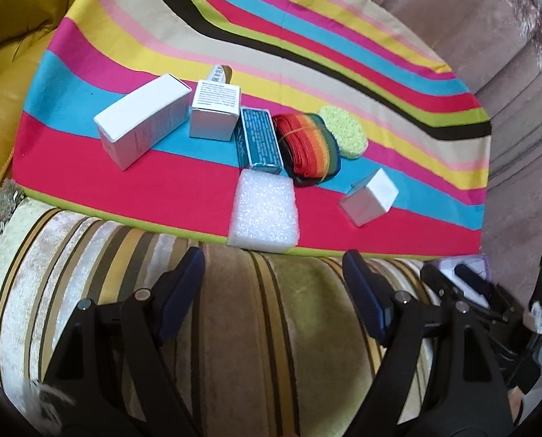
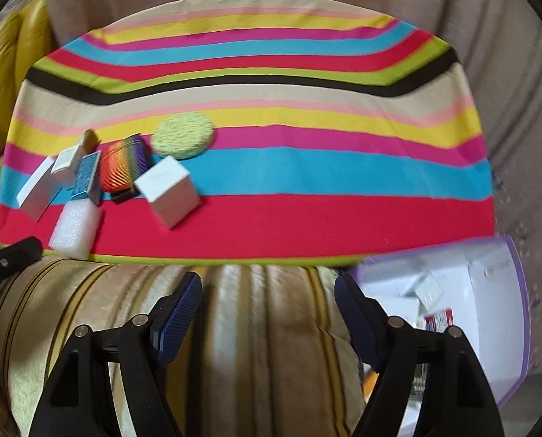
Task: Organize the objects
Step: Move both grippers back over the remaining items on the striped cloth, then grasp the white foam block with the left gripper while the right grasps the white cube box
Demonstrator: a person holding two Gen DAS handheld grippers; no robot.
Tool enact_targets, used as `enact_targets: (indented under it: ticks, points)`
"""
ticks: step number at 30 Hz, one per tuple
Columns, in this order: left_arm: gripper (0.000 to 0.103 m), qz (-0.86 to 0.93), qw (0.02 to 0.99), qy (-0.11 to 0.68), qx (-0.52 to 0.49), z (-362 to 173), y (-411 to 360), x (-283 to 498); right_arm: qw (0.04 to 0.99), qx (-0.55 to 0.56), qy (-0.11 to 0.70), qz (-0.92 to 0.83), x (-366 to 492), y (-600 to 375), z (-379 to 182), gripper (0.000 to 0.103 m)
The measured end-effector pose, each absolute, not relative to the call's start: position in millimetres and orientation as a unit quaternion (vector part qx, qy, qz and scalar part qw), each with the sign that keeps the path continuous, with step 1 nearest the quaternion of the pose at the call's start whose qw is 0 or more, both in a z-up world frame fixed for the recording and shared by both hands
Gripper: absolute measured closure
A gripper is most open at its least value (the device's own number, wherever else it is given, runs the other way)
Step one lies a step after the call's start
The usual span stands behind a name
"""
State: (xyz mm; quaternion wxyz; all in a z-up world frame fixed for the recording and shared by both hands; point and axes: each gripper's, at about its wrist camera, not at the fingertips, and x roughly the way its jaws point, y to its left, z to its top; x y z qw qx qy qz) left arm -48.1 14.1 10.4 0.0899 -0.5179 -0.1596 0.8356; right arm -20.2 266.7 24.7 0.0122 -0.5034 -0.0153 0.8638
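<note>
On a striped cloth lie a long white box, a printed white box, a teal box, a rainbow strap roll, a green round sponge, a white foam block and a small white cube box. My left gripper is open and empty, just short of the foam block. My right gripper is open and empty over the sofa edge. The cube box, sponge and foam block lie ahead-left of it.
A purple-edged white bin holding small items sits to the right of my right gripper. A striped velvet cushion lies under both grippers. Yellow upholstery is at the left. The right gripper shows in the left wrist view.
</note>
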Motion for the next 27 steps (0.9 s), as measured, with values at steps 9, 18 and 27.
enact_targets:
  ticks: [9,18,27]
  points:
    - [0.023,0.824,0.069,-0.113,-0.551,-4,25,-75,-0.018,-0.507,-0.053,0.86,-48,247,16,0.027]
    - [0.039,0.811,0.061,-0.062,-0.578,-27,40,-96,-0.081,-0.497,-0.088,0.859,-60,221,15,0.027]
    - [0.051,0.82,0.067,-0.065,-0.565,-28,37,-95,-0.127,-0.5,-0.089,0.852,-82,209,8,0.027]
